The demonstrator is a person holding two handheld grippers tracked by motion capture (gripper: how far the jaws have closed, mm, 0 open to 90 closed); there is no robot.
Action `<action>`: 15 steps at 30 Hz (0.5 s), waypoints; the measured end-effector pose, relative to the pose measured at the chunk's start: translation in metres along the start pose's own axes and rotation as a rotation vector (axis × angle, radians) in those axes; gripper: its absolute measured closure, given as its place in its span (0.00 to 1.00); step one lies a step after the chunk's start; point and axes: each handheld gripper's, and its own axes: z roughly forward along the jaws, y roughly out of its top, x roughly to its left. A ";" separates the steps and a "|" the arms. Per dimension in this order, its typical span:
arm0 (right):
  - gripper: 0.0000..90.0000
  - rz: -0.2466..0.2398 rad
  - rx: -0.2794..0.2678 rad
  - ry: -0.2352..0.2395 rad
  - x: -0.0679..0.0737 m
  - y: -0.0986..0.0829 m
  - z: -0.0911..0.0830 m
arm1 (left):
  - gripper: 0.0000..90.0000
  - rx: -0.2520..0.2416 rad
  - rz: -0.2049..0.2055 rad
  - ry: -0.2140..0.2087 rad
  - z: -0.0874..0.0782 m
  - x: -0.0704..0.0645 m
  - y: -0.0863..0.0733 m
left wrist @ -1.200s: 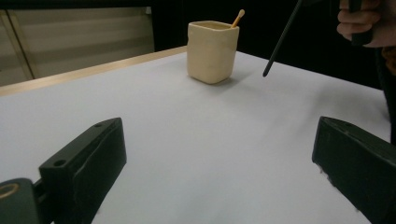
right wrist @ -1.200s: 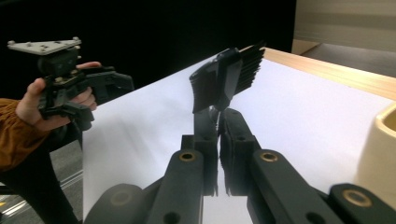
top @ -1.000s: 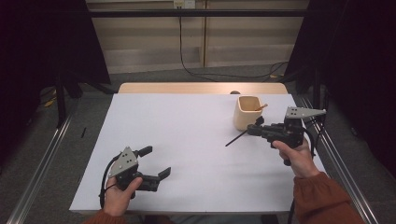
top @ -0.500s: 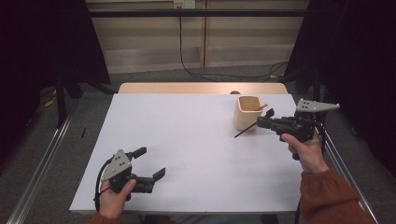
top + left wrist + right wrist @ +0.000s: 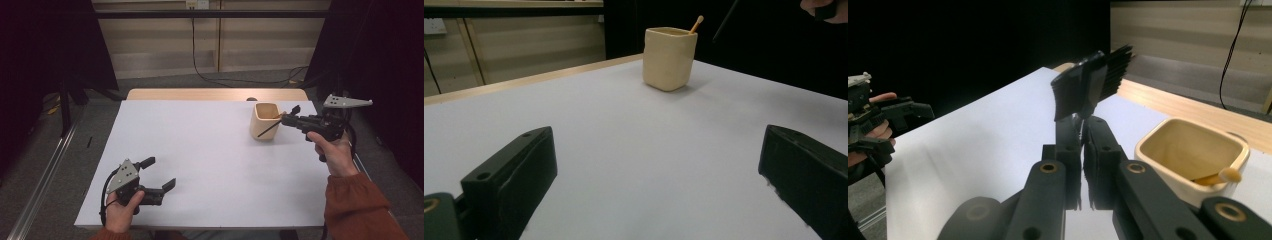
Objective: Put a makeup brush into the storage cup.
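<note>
the brush's handle is hiding between my right gripper's black jaws in the right gripper view; just the dark bristle head is sticking out above the tips, edges blurred. in the high view the brush is reading as a thin black stick slanting down in front of the cup, and i cannot tell whether its low end is touching the cup wall. a slim wooden stick is leaning inside the cup, its lower part lost below the rim; in the left gripper view just its tan tip is poking over the cup.

my right gripper is pinching the brush, jaws pressed close on it, hovering just beside the cup near the table's far right corner. my right hand is wrapping the grip, the sleeve cut off at the bottom edge.

my left gripper is sitting low at the near left edge, jaws spread wide with bare tabletop between them, well apart from the cup. my left hand is partly cut off at the frame bottom.

the table is wearing a flat white matte sheet, with a pale wood strip along the far edge. the cup is cream, squarish with rounded corners, smooth and thick-walled. the surroundings are dark.
</note>
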 end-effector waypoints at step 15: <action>0.95 -0.048 -0.035 -0.019 -0.007 0.026 0.000 | 0.02 0.003 0.001 0.001 0.000 0.001 0.000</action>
